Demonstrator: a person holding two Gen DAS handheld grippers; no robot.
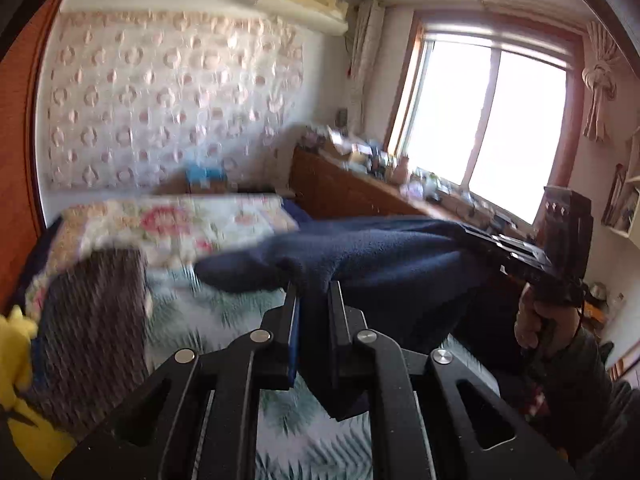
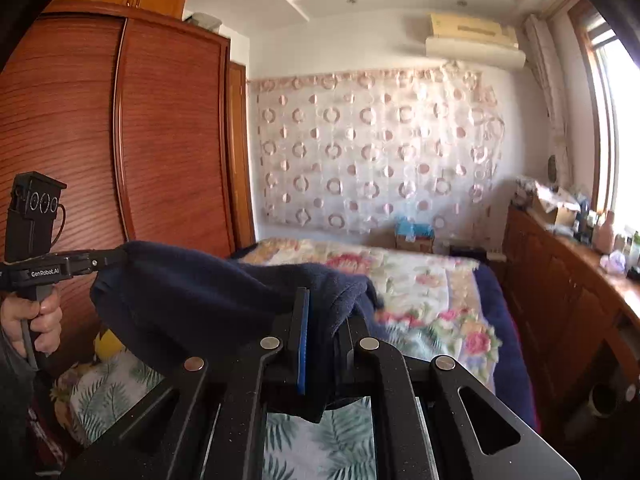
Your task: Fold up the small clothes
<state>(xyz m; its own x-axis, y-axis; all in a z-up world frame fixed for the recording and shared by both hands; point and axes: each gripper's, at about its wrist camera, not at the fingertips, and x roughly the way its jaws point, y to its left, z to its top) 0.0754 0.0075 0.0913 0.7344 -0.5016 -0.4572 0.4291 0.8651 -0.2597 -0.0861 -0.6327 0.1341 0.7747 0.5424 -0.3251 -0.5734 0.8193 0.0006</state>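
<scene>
A dark navy fleece garment [image 1: 372,256] hangs stretched in the air between my two grippers, above the bed. My left gripper [image 1: 314,292] is shut on one end of it. My right gripper [image 2: 326,312] is shut on the other end, with navy cloth [image 2: 192,292] bunched between the fingers. In the left wrist view the right gripper's body [image 1: 532,252] shows at the right, held by a hand. In the right wrist view the left gripper's body [image 2: 52,268] shows at the left, its fingers buried in the cloth.
Below is a bed with a leaf-print sheet [image 1: 292,420] and a floral quilt [image 2: 424,280]. A brown knitted item [image 1: 92,328] and a yellow plush [image 1: 16,364] lie at the left. A wardrobe [image 2: 120,140] and a cluttered wooden cabinet [image 2: 560,280] flank the bed.
</scene>
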